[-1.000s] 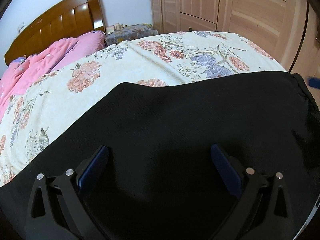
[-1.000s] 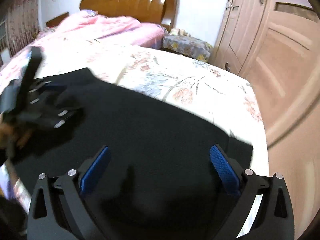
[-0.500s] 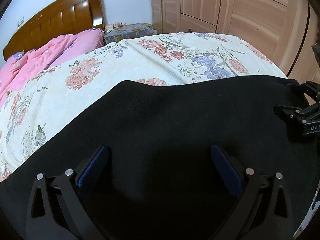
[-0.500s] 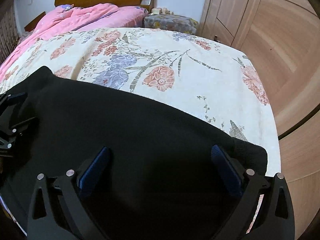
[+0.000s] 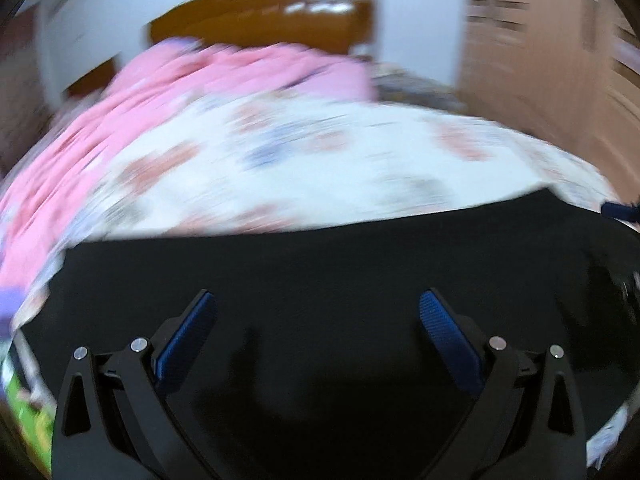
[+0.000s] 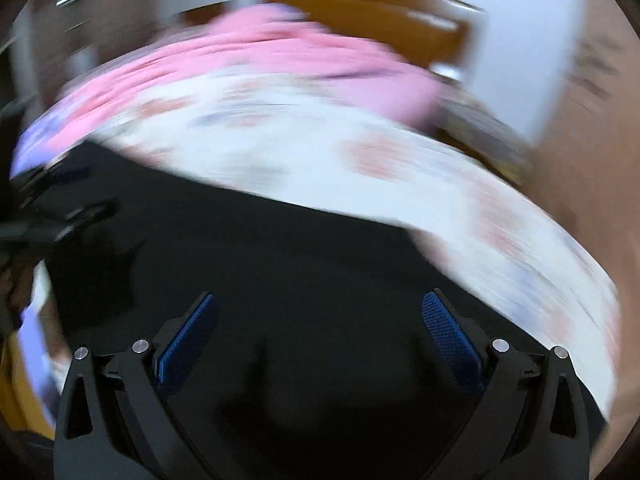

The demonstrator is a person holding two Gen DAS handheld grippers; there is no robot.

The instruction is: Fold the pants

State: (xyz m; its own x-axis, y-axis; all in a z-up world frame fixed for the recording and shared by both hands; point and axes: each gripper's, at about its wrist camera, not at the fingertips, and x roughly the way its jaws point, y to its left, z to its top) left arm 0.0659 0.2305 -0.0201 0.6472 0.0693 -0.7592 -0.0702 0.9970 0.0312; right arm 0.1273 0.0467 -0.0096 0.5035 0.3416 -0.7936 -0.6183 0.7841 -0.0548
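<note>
The black pants [image 5: 320, 272] lie flat on the floral bedspread [image 5: 320, 152] and fill the lower half of both views [image 6: 280, 264]. My left gripper [image 5: 316, 308] is open over the pants, its blue pads [image 5: 188, 336] wide apart and holding nothing. My right gripper [image 6: 318, 310] is open over the pants too, empty. The left gripper shows as a dark blur at the left edge of the right wrist view [image 6: 48, 224]. Both views are smeared by motion.
A pink quilt [image 5: 200, 80] lies at the head of the bed below a brown wooden headboard [image 5: 264, 16]. Wooden wardrobe doors [image 5: 540, 48] stand to the right of the bed. The bed's right edge [image 6: 580, 320] runs close to my right gripper.
Both cameras have swung left toward the headboard and are now blurred. The pants lie as before. Both grippers stay open.
</note>
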